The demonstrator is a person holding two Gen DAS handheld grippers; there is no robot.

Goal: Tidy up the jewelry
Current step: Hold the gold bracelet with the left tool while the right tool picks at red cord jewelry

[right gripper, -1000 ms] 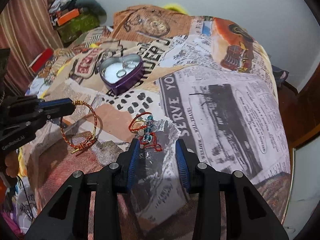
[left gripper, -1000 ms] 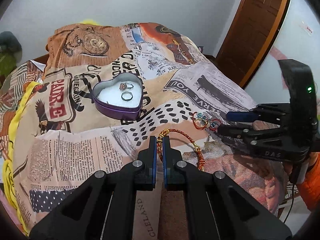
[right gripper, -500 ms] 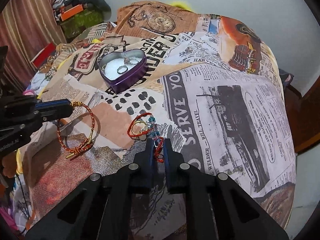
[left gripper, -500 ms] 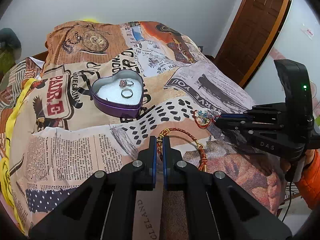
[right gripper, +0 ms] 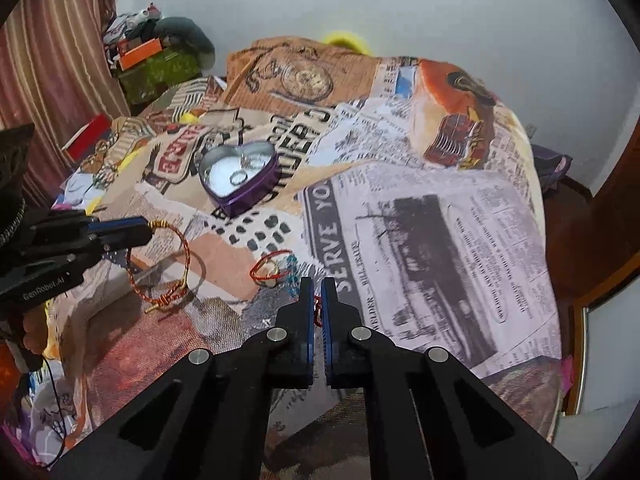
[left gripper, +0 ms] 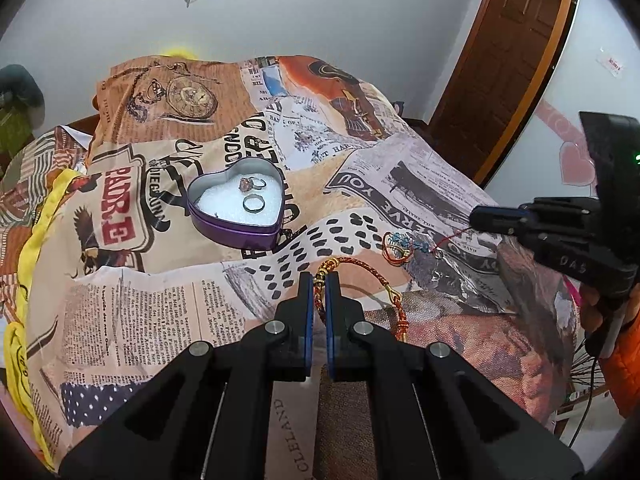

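A purple heart-shaped tin [left gripper: 224, 229] [right gripper: 256, 196] with white lining sits on the printed bedspread and holds two rings [left gripper: 253, 202]. My left gripper [left gripper: 319, 280] [right gripper: 149, 232] is shut on a red and gold braided bracelet [left gripper: 372, 276] [right gripper: 182, 264], lifted at one end. My right gripper [right gripper: 317, 286] [left gripper: 474, 218] is shut on the red cord of a beaded bracelet [left gripper: 400, 245] [right gripper: 276, 268] with blue beads, which trails on the bed.
The bedspread [left gripper: 400, 168] covers the whole bed. A brown door [left gripper: 512, 40] stands at the right. Clutter and a curtain [right gripper: 48, 60] lie left of the bed in the right wrist view.
My right gripper closed on the beaded bracelet's red cord and is pulling it up and back. My left gripper has kept its hold and lifted slightly.
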